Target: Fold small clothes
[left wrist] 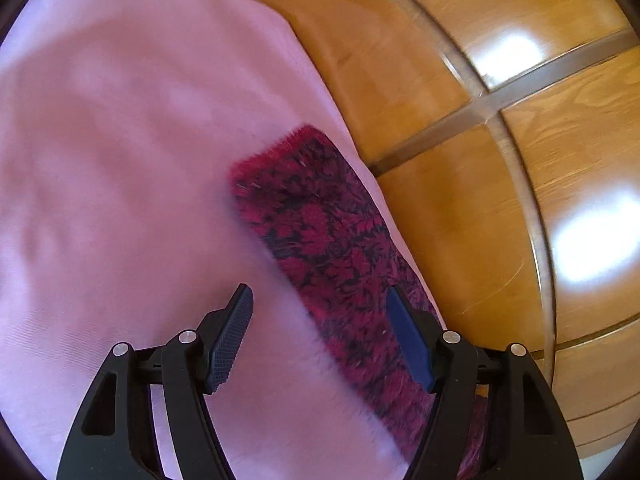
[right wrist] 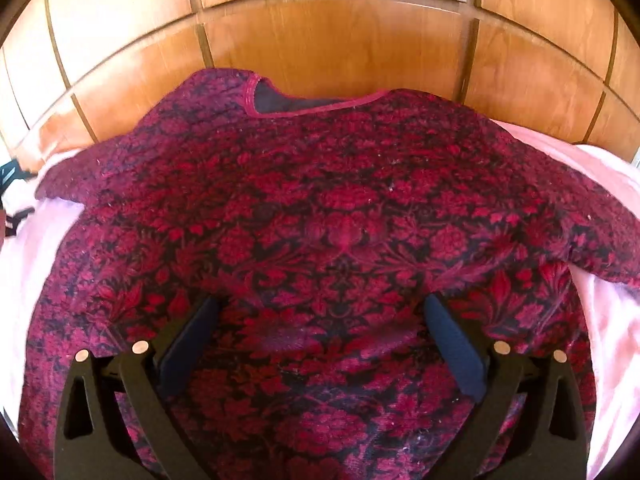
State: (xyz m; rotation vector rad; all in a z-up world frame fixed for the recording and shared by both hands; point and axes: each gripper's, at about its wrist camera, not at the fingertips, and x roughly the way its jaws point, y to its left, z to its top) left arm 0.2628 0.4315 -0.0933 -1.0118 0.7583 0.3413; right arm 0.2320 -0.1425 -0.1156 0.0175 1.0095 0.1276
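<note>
A small red sweater with a black floral pattern (right wrist: pixel 320 220) lies spread flat on a pink cloth (right wrist: pixel 612 344), neckline at the far side. My right gripper (right wrist: pixel 322 308) is open and empty, just above the sweater's middle. In the left wrist view one sleeve of the sweater (left wrist: pixel 332 248) lies stretched out on the pink cloth (left wrist: pixel 120 160). My left gripper (left wrist: pixel 320 296) is open and empty above the sleeve's near part, its right finger over the sleeve and its left finger over the cloth.
The pink cloth covers a wooden table with inlaid dark strips (left wrist: pixel 500 100), also seen beyond the neckline (right wrist: pixel 320 40). A dark object shows at the far left edge of the right wrist view (right wrist: pixel 10 184).
</note>
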